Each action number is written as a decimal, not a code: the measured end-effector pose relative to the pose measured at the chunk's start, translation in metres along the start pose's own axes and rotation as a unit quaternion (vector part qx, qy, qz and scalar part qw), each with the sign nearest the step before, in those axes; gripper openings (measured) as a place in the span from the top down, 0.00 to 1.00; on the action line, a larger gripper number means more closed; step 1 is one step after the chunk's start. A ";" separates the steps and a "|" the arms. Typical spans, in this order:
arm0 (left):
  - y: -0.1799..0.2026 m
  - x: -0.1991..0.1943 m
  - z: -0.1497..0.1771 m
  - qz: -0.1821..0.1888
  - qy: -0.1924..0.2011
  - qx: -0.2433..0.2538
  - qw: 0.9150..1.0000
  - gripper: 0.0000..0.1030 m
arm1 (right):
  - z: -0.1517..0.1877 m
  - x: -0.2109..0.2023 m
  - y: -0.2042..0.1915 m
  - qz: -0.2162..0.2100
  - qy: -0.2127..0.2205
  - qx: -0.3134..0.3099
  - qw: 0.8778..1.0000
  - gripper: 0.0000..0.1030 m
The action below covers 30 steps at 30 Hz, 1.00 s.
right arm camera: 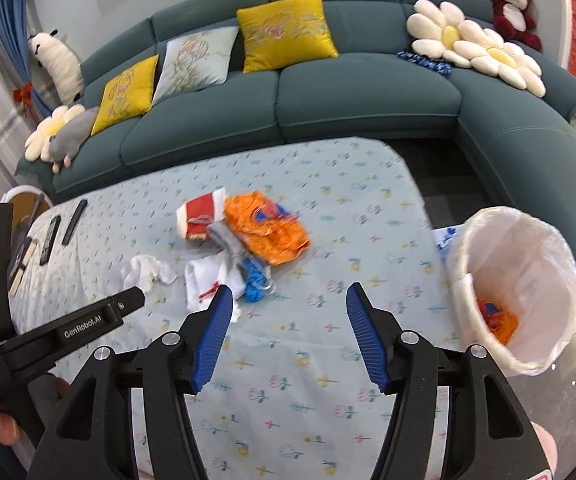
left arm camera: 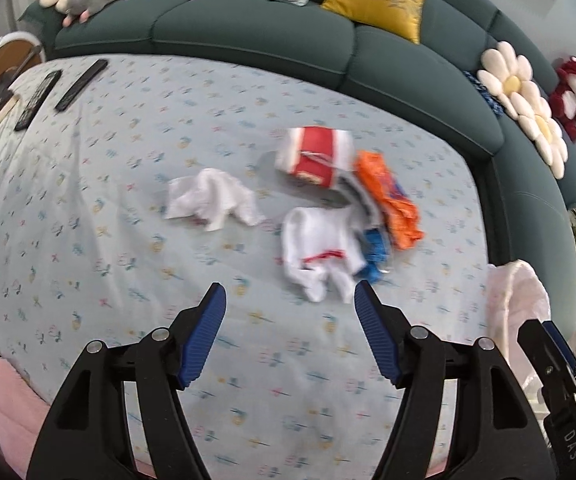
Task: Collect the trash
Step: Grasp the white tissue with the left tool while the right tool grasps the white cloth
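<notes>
Tissues [right arm camera: 145, 274]: two; orange wrappers [right arm camera: 265, 226]: two

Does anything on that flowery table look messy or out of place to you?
Yes: a litter pile sits mid-table, with a crumpled orange wrapper, a red-and-white packet, white tissues and a blue scrap. The white-lined bin at the table's edge holds only one orange wrapper.
</notes>
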<state>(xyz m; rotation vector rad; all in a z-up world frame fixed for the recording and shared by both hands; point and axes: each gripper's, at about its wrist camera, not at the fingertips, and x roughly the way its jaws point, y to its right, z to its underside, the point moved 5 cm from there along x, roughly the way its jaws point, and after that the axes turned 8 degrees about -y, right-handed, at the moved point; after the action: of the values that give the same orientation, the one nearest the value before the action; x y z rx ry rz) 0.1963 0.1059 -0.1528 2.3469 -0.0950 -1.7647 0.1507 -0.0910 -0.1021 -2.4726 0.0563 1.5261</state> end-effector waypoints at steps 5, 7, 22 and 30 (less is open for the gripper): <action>-0.032 0.012 -0.006 -0.010 -0.006 -0.016 1.000 0.35 | 0.004 0.018 -0.021 -0.003 -0.016 -0.017 1.000 0.44; -0.042 0.018 -0.010 -0.011 -0.010 -0.019 1.000 0.35 | 0.005 0.027 -0.028 -0.005 -0.023 -0.020 1.000 0.44; -0.083 0.078 -0.059 -0.025 -0.043 -0.013 0.999 0.28 | -0.006 0.128 -0.078 -0.009 -0.096 -0.027 0.995 0.44; -0.083 0.111 -0.085 -0.003 -0.064 -0.015 0.998 0.29 | -0.022 0.179 -0.093 0.008 -0.126 -0.034 0.991 0.44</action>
<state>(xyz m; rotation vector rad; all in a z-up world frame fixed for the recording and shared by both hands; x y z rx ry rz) 0.3032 0.1779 -0.2511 2.2135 -0.0788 -1.9055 0.2661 0.0100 -0.2344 -2.3119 -0.0189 1.8635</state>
